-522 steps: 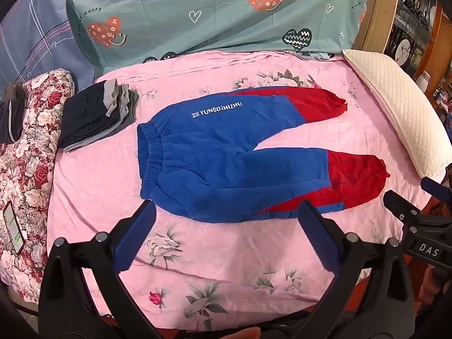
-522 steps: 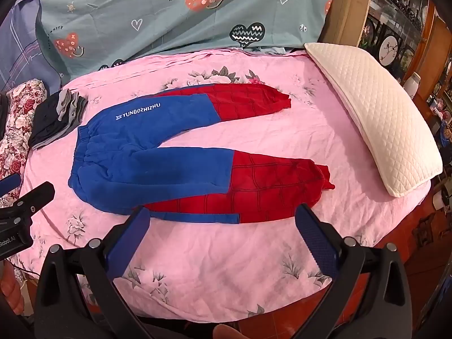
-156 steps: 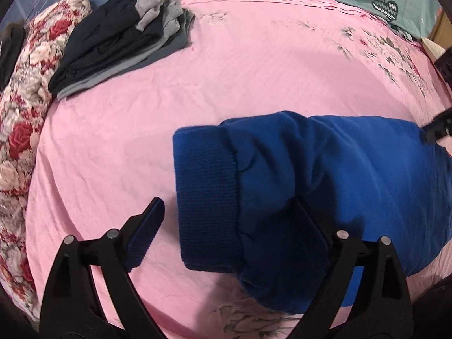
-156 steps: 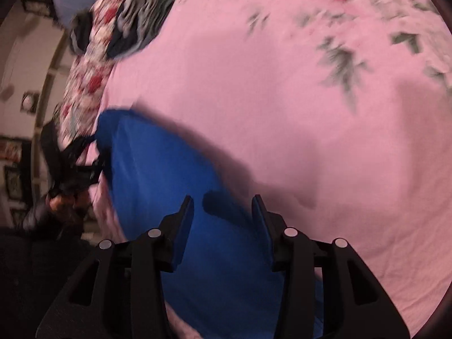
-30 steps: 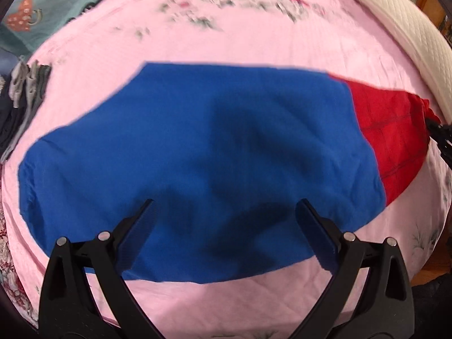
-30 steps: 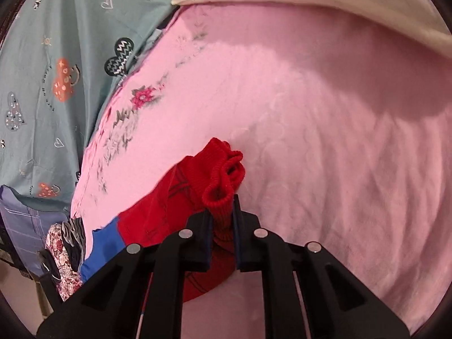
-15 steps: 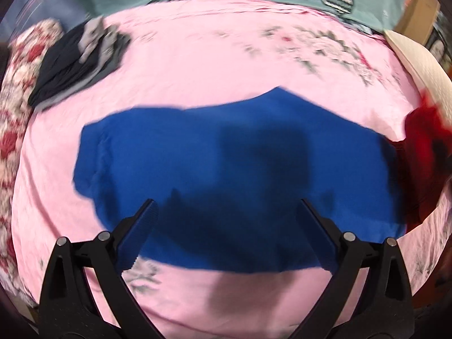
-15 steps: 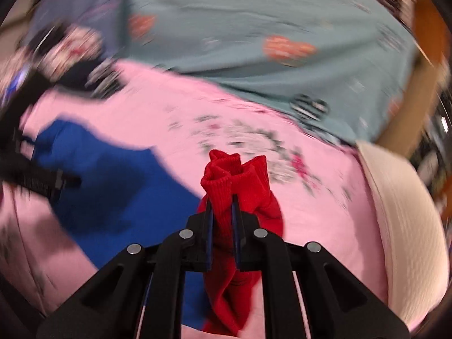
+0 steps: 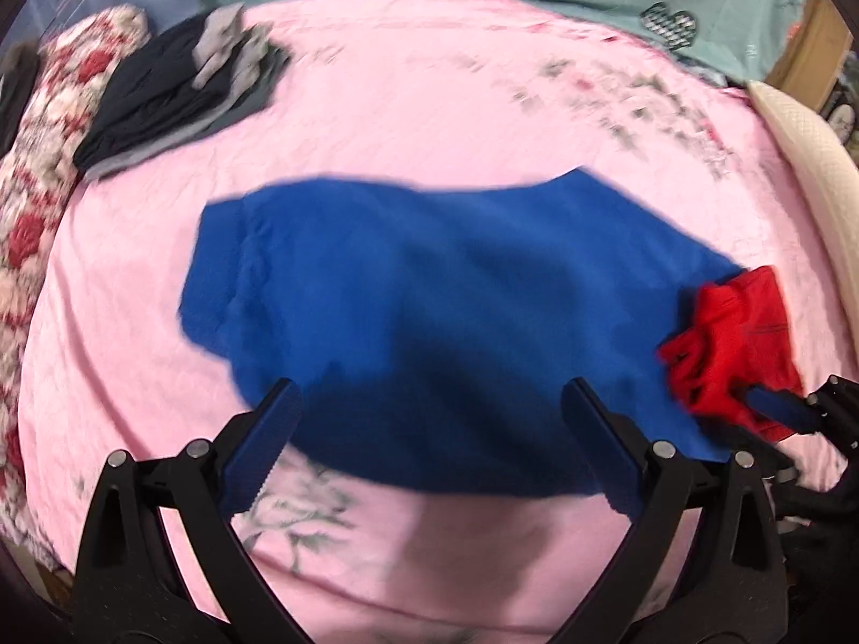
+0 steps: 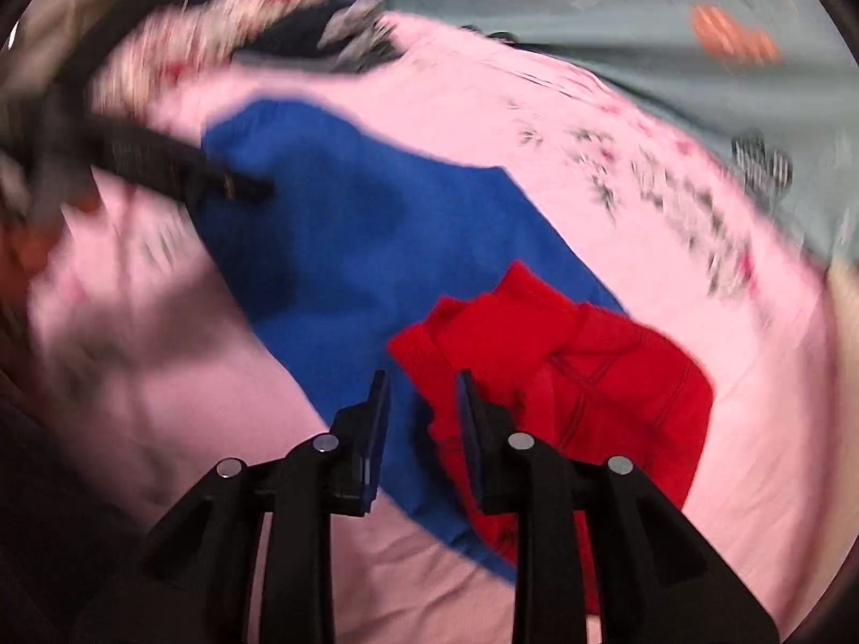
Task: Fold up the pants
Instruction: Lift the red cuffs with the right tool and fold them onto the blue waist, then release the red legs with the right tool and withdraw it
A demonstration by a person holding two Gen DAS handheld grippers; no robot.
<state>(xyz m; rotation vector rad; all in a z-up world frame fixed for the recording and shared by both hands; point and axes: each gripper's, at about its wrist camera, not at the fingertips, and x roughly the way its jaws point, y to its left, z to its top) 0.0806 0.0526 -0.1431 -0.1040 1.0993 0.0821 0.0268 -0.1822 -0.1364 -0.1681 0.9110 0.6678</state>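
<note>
Pants [image 9: 440, 322]: soft, light, floppy fleece. My right gripper [image 10: 421, 392] is opening, red cuffs [image 10: 483, 333] just released; left gripper [image 9: 429, 402] spread, empty. I'd pinch cuffs.

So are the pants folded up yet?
Partly: pants lie folded lengthwise, their red cuffs bunched on the blue, not folded flat.

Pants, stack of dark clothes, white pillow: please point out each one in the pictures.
pants [image 9: 456, 290], left wrist view, middle of the blue part.
stack of dark clothes [image 9: 161, 96], left wrist view, the top black garment.
white pillow [image 9: 805, 145], left wrist view, its quilted surface at the right edge.
</note>
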